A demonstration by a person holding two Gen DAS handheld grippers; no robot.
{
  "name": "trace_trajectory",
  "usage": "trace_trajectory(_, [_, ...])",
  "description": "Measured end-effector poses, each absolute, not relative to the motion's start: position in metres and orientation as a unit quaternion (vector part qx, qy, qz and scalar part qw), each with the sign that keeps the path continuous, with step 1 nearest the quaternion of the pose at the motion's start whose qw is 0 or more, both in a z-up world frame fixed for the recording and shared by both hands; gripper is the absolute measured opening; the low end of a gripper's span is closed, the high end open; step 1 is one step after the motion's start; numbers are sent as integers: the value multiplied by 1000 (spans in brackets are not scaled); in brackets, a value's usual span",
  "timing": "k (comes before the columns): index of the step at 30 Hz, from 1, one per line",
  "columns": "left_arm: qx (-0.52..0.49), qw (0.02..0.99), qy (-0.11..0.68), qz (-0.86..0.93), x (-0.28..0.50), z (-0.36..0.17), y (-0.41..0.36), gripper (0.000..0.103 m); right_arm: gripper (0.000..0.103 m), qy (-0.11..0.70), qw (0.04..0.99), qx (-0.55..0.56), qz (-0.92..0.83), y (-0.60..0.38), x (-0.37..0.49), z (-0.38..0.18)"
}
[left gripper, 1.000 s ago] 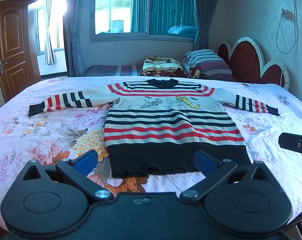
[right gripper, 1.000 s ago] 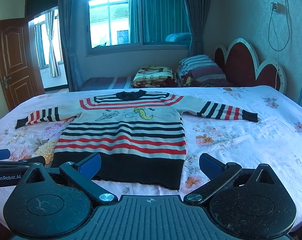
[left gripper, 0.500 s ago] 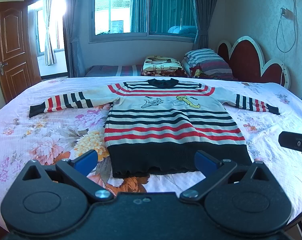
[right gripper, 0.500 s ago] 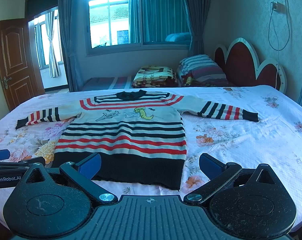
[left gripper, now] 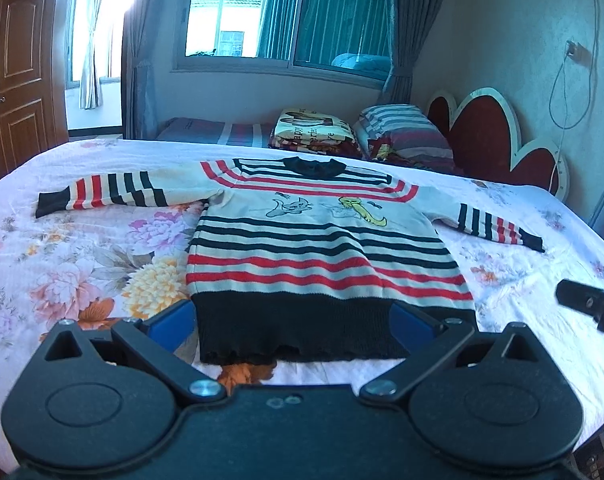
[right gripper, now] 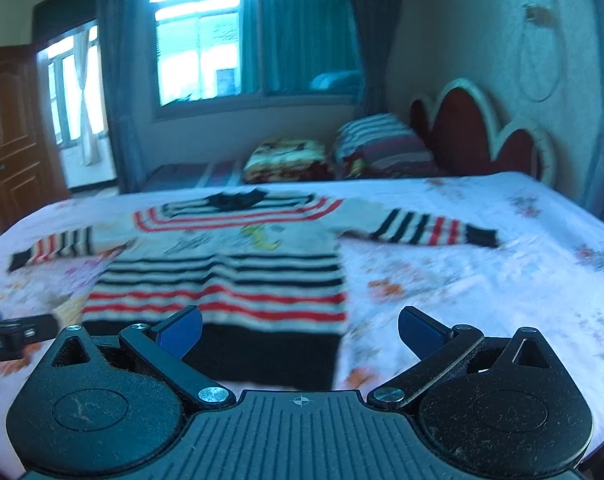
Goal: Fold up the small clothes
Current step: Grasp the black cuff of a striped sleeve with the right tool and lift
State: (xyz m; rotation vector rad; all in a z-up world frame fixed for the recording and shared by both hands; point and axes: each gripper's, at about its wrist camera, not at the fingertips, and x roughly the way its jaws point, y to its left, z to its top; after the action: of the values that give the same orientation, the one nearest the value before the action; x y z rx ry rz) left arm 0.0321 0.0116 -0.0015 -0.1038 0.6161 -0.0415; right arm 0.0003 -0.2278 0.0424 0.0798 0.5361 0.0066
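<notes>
Looking through the left wrist view, the striped sweater [left gripper: 321,256] lies flat on the floral bedsheet [left gripper: 62,264] with both sleeves spread outward. The left gripper [left gripper: 292,322] stands with jaws spread wide, framing the sweater's black hem, nothing between them. The right gripper [left gripper: 589,306] shows at the right edge. Through the right wrist view, which is motion-blurred, the right gripper [right gripper: 300,330] is likewise spread wide and empty, positioned near the hem's right corner, with the sweater [right gripper: 230,264] ahead.
</notes>
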Motion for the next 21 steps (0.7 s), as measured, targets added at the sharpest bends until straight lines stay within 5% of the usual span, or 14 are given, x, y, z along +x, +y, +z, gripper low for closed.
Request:
trace_trajectory(15, [-28,941,337,-30,211,-37,-42,103,103,246,939,212,-115,-436,187,-8])
trace_trajectory(18, [-9,937,348,-16,257,-50,-56,92,102,248,927,242,-144,-483,228,-30])
trace_trajectory(19, [-3,936,351,-7,270,-54,-60,81,97,248,923,253,-148,-497,241,-38])
trace_trajectory(20, [-4,936,352,-2,283,-57,-62,76,58,248,920,261,-154,-509,252,-46])
trace_trajectory(21, [-7,936,353,1,292,-59,-63,76,37,257,915,266,-163,-520,263,-54])
